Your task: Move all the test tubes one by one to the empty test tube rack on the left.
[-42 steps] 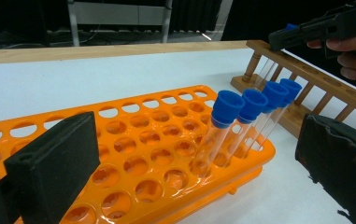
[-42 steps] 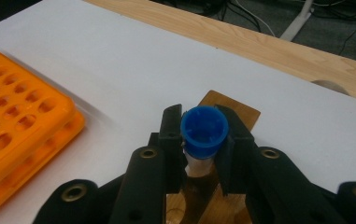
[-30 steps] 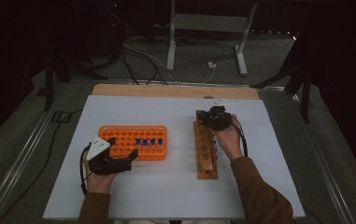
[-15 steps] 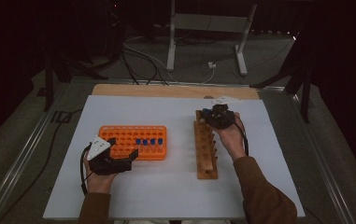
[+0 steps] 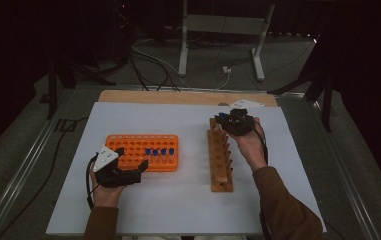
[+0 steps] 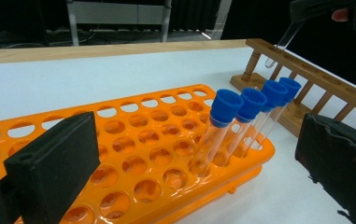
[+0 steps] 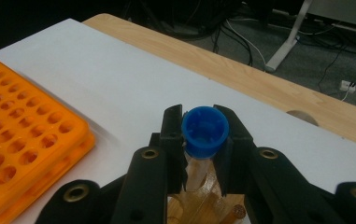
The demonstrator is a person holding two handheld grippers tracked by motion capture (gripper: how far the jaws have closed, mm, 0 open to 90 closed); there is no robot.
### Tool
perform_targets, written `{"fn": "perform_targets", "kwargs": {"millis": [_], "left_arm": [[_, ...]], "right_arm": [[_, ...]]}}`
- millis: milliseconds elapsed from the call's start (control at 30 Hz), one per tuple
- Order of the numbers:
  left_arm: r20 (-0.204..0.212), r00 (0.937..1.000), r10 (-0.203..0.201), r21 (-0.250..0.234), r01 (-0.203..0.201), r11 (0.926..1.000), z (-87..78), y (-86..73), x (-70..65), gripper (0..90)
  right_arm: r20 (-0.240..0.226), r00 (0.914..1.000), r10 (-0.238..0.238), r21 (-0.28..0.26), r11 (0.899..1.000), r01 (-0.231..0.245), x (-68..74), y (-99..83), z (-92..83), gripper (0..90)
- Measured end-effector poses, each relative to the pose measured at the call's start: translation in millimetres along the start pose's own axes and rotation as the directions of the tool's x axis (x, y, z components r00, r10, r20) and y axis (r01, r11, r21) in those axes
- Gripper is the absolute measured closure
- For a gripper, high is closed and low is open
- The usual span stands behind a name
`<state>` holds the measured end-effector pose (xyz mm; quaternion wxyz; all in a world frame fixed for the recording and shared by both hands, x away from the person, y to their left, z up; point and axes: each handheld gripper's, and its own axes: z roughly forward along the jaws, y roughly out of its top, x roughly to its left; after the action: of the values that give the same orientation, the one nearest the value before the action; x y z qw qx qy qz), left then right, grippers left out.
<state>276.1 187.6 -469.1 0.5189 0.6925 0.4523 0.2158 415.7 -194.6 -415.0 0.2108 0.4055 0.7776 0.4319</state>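
Pinching a blue-capped test tube (image 7: 204, 133) in your right gripper (image 7: 203, 140), you're holding it over the wooden rack (image 5: 220, 160). Your left gripper (image 5: 128, 167) is sitting with jaws spread at the orange rack (image 5: 128, 150).

No readable writing

The orange rack (image 6: 133, 154), the blue tube caps (image 6: 225, 106) and the wooden stand (image 5: 220, 155) carry no legible text, label, brand or number.

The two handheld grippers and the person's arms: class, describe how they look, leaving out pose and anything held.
Both grippers, left gripper and right gripper, are black, each topped by a pale three-cornered plate, with a black cable trailing back. The left fingers are broad, flat black blocks. The person wears brown sleeves.
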Motion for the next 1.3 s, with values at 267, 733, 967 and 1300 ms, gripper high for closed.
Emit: {"fn": "perform_targets", "kwargs": {"millis": [267,733,967,1300], "left_arm": [[0.0,1.0,0.001,0.001,-0.001,1.0,0.2,0.0,-0.1,0.8],[-0.002,1.0,0.0,-0.003,0.0,1.0,-0.5,0.3,0.3,0.8],[-0.001,1.0,0.002,-0.005,-0.002,1.0,-0.4,0.6,-0.5,0.8],[0.002,0.9999,0.014,-0.009,-0.014,0.9999,-0.6,2.6,-3.7,0.8]], "right_arm": [[0.001,1.0,-0.005,-0.018,1.0,0.005,0.1,4.1,-5.7,75.5],[-0.01,0.9992,-0.04,-0.046,0.998,0.039,4.1,13.6,-17.4,75.6],[-0.023,0.9974,-0.068,-0.057,0.996,0.067,7.6,14.1,-23.4,75.5],[-0.075,0.9941,-0.078,-0.064,0.995,0.074,17.4,11.8,-30.1,75.5]]}}
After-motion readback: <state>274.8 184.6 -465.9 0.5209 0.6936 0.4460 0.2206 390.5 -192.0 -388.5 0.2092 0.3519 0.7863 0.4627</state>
